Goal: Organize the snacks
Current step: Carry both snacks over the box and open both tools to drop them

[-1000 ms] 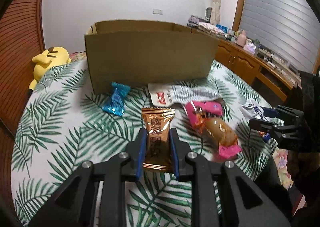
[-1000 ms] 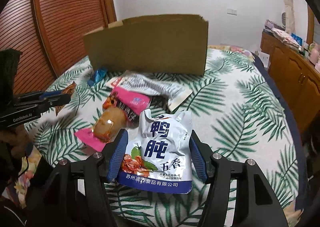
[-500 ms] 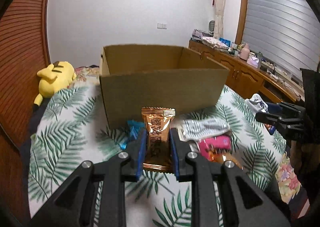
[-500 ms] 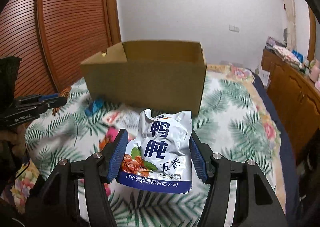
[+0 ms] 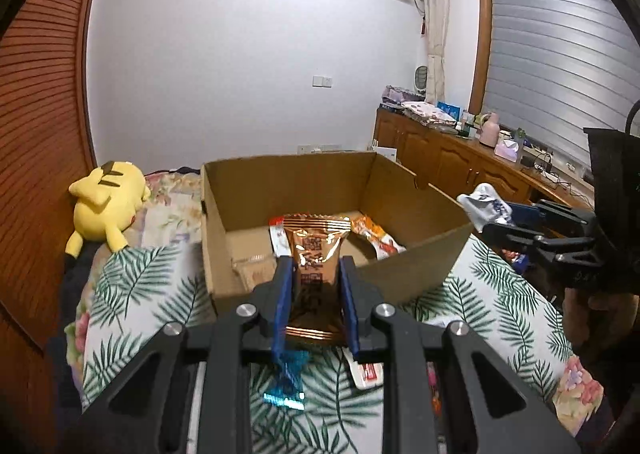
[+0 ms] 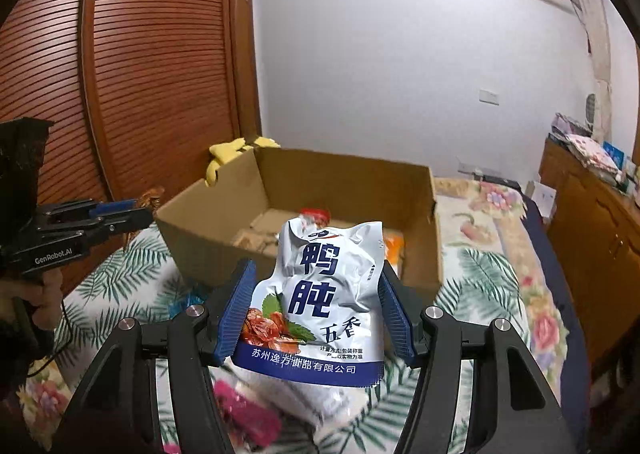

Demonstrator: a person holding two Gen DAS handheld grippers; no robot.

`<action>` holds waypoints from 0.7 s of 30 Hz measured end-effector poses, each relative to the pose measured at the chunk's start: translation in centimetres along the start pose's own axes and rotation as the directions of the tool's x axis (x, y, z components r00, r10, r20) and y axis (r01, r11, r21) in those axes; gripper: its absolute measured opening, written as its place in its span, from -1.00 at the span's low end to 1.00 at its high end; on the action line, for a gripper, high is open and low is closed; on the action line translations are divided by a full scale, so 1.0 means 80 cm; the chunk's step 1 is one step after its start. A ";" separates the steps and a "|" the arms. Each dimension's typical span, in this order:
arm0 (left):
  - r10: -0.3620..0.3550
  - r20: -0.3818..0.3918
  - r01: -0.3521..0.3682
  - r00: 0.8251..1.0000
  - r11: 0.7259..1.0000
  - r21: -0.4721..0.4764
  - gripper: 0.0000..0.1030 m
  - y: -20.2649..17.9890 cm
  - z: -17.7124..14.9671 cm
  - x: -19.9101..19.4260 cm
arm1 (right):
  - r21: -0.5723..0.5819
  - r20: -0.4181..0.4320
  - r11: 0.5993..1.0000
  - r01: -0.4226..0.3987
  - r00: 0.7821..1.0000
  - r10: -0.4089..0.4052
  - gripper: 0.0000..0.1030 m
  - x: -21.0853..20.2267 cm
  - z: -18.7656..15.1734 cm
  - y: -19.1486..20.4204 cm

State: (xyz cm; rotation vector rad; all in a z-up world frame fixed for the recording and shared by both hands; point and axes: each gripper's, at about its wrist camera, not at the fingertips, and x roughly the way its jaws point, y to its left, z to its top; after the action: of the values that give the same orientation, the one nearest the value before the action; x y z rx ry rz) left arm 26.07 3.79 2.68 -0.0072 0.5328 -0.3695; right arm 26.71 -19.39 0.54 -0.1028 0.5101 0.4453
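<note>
Blue-padded jaws of the left gripper [image 5: 315,294] clamp a copper snack packet [image 5: 316,274]; the right gripper [image 6: 316,308], jaws wider apart, pinches a white duck-gizzard pouch [image 6: 320,302]. Both hang just short of the cardboard box [image 5: 420,254], above its near wall. Step, as I judge it: carrying to drop. Next: advance over the rim, then release. Left view alone shows a blue candy [image 5: 288,378] lying before the box; right view alone shows a pink wrapper [image 6: 248,410] there.
</note>
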 end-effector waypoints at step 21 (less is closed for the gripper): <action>-0.005 -0.064 0.005 0.998 1.000 0.002 -0.59 0.028 0.051 0.105 | 0.022 -0.017 0.999 -0.041 0.999 0.042 0.20 0.101 0.030 -0.023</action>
State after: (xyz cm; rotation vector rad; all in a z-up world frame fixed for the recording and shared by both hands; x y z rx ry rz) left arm 35.58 2.62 1.85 0.0050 0.5954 -0.3759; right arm 34.90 -17.46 -1.42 -0.0753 0.5345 0.4795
